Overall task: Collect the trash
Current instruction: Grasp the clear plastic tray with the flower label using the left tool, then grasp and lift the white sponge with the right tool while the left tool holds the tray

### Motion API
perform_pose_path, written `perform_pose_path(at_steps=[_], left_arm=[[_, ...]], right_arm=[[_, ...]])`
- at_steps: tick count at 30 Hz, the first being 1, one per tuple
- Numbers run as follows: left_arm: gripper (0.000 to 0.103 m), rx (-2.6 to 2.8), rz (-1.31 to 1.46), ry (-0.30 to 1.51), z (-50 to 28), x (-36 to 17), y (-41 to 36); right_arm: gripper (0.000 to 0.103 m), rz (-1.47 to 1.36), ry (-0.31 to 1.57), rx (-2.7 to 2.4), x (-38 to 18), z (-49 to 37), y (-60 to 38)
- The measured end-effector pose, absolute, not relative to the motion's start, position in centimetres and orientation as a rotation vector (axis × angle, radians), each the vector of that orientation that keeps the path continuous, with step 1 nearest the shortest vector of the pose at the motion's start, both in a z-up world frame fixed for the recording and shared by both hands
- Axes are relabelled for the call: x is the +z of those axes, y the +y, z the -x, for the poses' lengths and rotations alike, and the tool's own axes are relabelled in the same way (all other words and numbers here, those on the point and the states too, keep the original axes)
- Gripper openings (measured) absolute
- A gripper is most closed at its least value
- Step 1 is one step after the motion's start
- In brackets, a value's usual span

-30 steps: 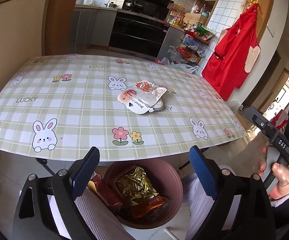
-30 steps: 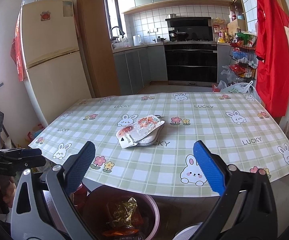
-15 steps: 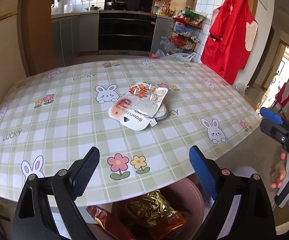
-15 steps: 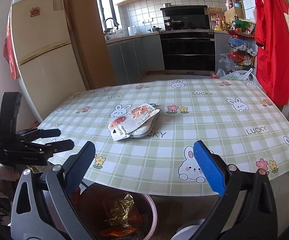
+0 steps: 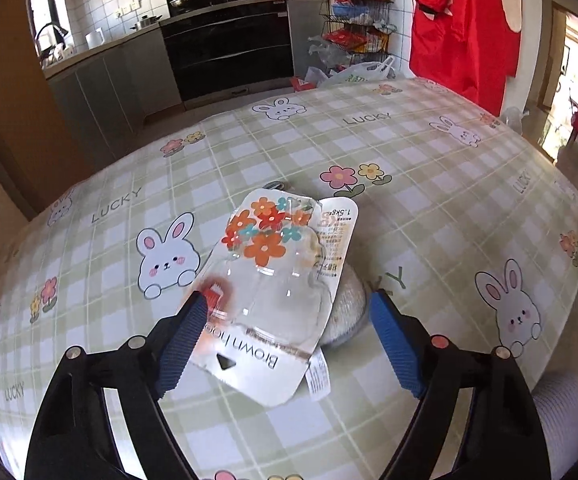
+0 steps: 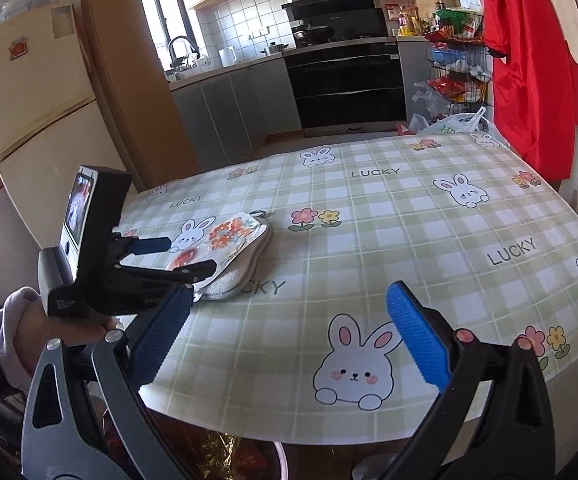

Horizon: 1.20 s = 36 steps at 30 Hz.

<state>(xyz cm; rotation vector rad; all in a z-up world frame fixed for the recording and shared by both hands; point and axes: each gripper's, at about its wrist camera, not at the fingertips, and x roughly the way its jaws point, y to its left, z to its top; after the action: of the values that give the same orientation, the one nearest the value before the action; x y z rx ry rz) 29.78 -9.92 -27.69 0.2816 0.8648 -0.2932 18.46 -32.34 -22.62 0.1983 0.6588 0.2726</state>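
Packaging [image 5: 273,292] atop cloth pad [image 5: 349,304]

A: Where is the left claw [image 5: 285,340]?
B: Over the flowered plastic package [image 5: 273,276] on the checked worktop [image 5: 429,208], jaws closing, package and grey pad [image 5: 349,304] between them

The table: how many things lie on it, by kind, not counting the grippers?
Plastic package: 1
White pad under the package: 1
Total: 2, both on the table. The left gripper is closing around the package, pads not yet pressing.
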Motion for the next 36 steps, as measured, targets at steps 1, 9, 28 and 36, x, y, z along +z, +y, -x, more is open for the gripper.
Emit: perform_pose_path(at_steps=[1,9,28,36], left_arm=[[0.076,-0.293,-0.3,0.867,-30.3,-28.1,-10.4],[0.073,-0.248,-0.366,0.896,-33.6,-29.7,-12.6],[0.021,-0.339,-0.173,0.829,-32.8,-25.9,-7.8],[0.021,-0.245,0.118,0.734,-27.9,-23.0,0.7]], right_arm=[[0.097,-0.205,0.663,0.267,-22.7,-19.0,-32.7],[0.097,-0.26,0.689,0.231,-23.8,-21.6,-35.7],[0.097,-0.267,0.784,0.259,-26.3,-22.8,-34.3],[0.097,-0.243,0.834,0.361,-27.2,-25.5,-29.1]])
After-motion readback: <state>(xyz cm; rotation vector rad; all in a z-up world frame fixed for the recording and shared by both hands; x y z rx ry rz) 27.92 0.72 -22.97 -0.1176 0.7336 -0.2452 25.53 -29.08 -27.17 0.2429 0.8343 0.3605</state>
